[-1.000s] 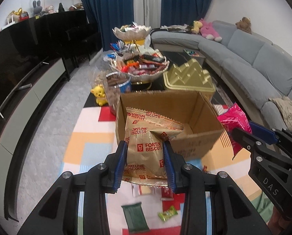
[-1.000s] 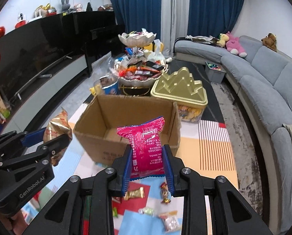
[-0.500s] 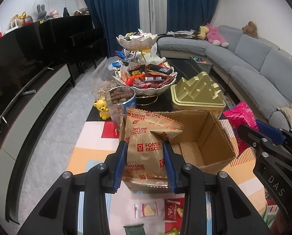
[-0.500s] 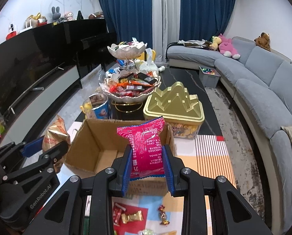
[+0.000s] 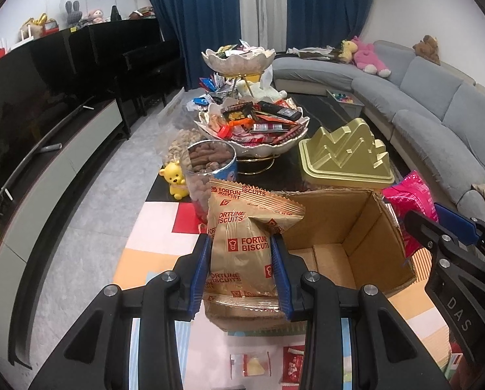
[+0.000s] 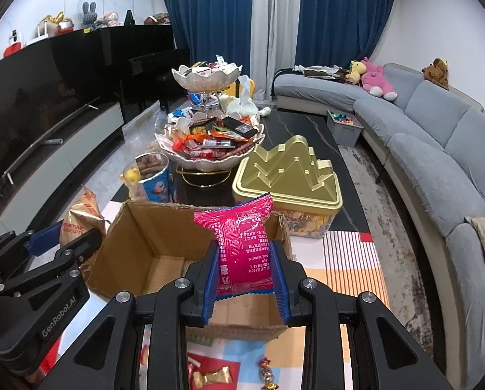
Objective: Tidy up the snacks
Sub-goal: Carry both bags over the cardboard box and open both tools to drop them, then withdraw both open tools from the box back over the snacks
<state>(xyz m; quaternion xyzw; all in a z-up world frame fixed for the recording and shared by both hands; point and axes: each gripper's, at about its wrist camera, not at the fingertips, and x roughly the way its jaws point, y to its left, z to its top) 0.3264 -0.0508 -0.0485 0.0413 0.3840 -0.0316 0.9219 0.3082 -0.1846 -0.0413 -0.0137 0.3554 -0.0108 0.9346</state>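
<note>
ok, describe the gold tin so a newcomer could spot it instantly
Start at the open cardboard box on the patchwork mat. Just behind its far right corner, on the dark table, sits the gold tin, right of the tiered snack bowl. Its lid rises in jagged mountain peaks; nothing nearby is shaped like that.

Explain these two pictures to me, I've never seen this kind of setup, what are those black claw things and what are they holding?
No robot here: a person carries two hand-held grippers, each with a camera looking along its jaws. One picture is from the left gripper, shut on a gold Fortune Biscuits bag. The other is from the right gripper, shut on a pink snack packet. Both hover at an open cardboard box on a colourful mat. Beyond it are a tiered snack bowl, a gold tin and a tub of snacks. Small wrapped sweets lie on the mat.
</note>
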